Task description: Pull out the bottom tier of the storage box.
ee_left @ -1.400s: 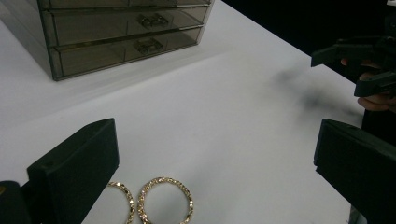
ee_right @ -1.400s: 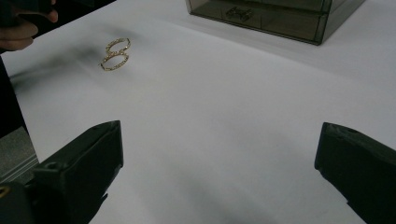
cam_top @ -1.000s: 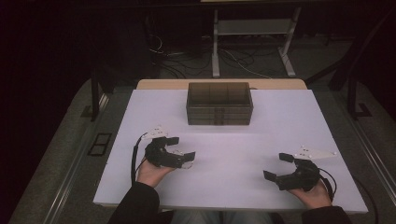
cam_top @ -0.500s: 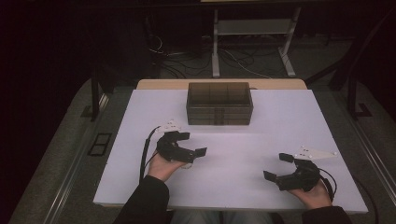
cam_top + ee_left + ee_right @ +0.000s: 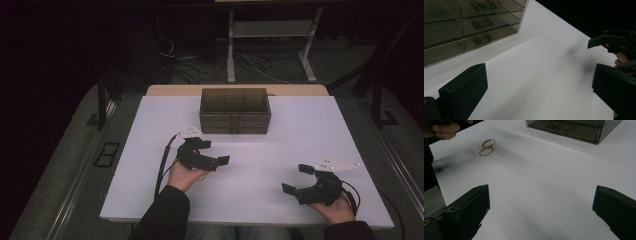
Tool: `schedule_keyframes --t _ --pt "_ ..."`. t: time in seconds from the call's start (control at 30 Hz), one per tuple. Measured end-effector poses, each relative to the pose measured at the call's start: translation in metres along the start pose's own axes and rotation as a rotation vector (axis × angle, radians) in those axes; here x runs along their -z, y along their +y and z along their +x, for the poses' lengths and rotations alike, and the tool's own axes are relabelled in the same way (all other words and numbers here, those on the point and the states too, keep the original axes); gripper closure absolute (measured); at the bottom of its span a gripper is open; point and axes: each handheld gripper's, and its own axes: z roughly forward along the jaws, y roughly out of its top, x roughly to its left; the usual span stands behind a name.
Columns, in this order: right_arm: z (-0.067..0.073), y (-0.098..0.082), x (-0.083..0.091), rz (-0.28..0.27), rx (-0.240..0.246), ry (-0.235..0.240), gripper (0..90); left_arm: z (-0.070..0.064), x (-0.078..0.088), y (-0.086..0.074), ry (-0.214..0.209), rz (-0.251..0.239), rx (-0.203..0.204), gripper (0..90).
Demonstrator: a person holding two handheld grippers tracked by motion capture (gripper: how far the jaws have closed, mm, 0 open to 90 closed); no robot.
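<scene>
Left gripper [image 5: 212,152] hovers over the white table [image 5: 300,125] just in front of the smoked drawer box [image 5: 235,110], jaws spread wide, gripping nothing. Right gripper [image 5: 297,180] sits near the front right edge, jaws equally wide, also empty. 2 gold hoops [image 5: 487,147] (touching each other) lie on the table near the left hand [image 5: 445,130].

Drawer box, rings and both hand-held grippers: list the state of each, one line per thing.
drawer box: upright at the far middle of the table, its three visible drawers pushed in.
two gold rings: lying on the white table, touching each other, not held.
left hand-held gripper: open, empty, held near the box front.
right hand-held gripper: open, empty, near the table's front right.
</scene>
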Motion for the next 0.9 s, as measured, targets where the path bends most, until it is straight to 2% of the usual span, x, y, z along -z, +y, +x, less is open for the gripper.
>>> schedule_keyframes --t 0.57,0.9 --pt "0.001 0.0 -0.001 0.004 0.003 0.003 0.5 0.004 -0.027 -0.001 -0.004 -0.014 0.086 0.0" --pt "0.001 0.0 -0.001 0.008 0.006 0.007 0.6 0.014 -0.04 -0.003 -0.007 -0.037 0.186 0.0"
